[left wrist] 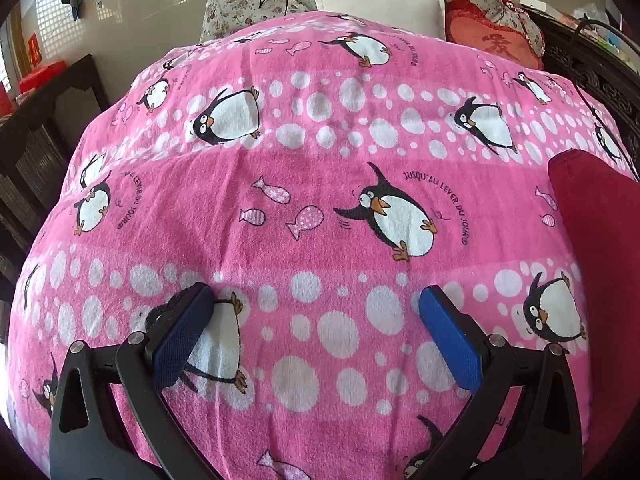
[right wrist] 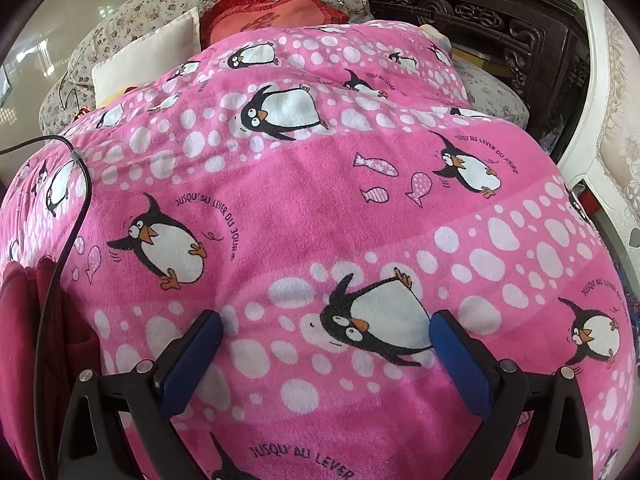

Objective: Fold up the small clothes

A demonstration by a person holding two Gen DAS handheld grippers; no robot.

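Between the spread blue pads of the left hand-held gripper (left wrist: 316, 320) lies only the pink penguin blanket (left wrist: 320, 184); it grips nothing. Likewise the right hand-held gripper (right wrist: 326, 344) gapes wide, empty. Beside each, off toward the other gripper, lies the dark red garment (left wrist: 596, 280), bunched on the blanket.

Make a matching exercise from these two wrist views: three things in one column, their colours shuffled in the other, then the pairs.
Things:
1. blanket
2. garment
3. plain cushion

Colours:
A. dark red
B. cream white
C. pink with penguins

Pairs: 1-C, 2-A, 3-B
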